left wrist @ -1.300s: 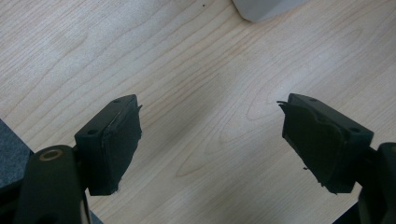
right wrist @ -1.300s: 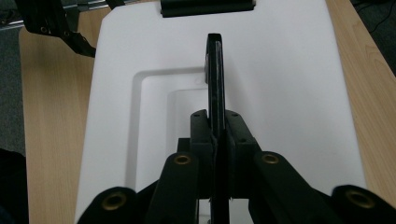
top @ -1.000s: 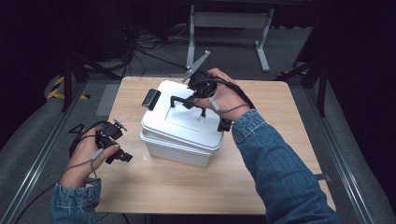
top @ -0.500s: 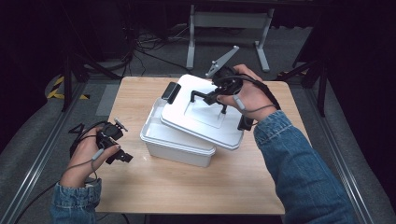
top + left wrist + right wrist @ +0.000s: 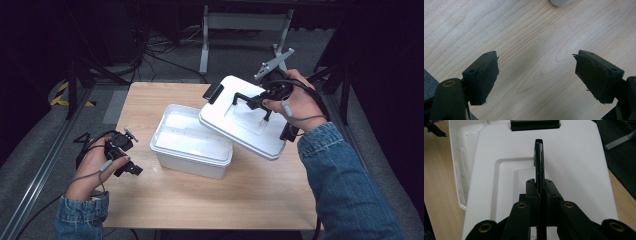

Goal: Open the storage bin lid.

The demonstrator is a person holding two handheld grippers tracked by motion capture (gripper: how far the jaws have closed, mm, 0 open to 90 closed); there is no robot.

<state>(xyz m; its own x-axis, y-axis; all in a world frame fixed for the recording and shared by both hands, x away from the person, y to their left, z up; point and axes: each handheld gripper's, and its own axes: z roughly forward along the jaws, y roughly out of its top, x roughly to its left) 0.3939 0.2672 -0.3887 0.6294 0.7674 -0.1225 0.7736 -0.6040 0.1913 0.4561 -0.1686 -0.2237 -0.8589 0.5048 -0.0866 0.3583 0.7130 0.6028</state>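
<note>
Right gripper [image 5: 256, 102] jaws clenched on lid [image 5: 245, 117] handle [image 5: 539, 157], lid tilted over open bin [image 5: 190, 140]. Left gripper [image 5: 125, 155] released above counter [image 5: 260, 195]. Probably clear rim before lowering.

My right gripper [image 5: 540, 195] clamped on the lid's black handle [image 5: 539, 160], white lid [image 5: 574, 170] over open bin [image 5: 459, 165], wooden counter [image 5: 439, 190] beneath

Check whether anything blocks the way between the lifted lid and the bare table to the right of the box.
Nothing visible does. The right gripper is clamped on the lid's handle and holds the lid tilted above the open box. The table to the right of the box is bare wood.
</note>
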